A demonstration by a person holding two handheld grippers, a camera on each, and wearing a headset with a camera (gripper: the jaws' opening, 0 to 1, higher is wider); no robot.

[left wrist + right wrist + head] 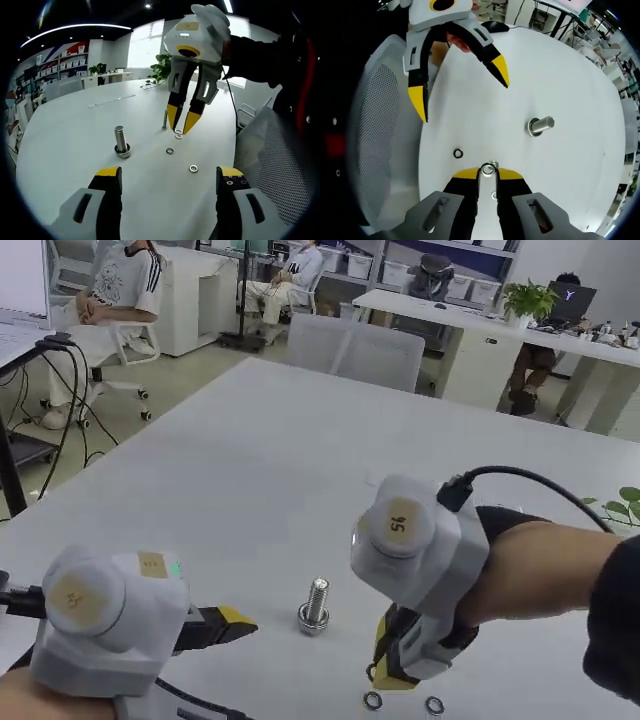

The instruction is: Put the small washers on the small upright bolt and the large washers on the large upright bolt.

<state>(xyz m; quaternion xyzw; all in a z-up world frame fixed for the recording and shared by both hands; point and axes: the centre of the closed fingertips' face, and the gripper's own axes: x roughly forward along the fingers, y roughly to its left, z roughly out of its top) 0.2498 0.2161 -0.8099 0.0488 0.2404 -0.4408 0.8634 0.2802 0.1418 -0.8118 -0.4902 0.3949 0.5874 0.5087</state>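
Observation:
The large bolt [314, 605] [121, 141] [540, 124] stands upright mid-table with a ring at its foot. Behind it, in the left gripper view, rises the thin small bolt [164, 120]. My right gripper [385, 677] [180, 129] [488, 175] points down at the table beside the small bolt, jaws shut on a washer [488, 170] [178, 131]. Loose washers [170, 150] [193, 168] [458, 153] [373, 701] lie flat nearby. My left gripper [225, 625] [169, 175] [463, 95] hovers open and holds nothing, left of the large bolt.
The white table [260, 470] stretches far beyond the bolts. A mesh chair back [270, 150] stands at the near edge. Potted leaves [625, 505] sit at the right rim. People sit at desks in the background.

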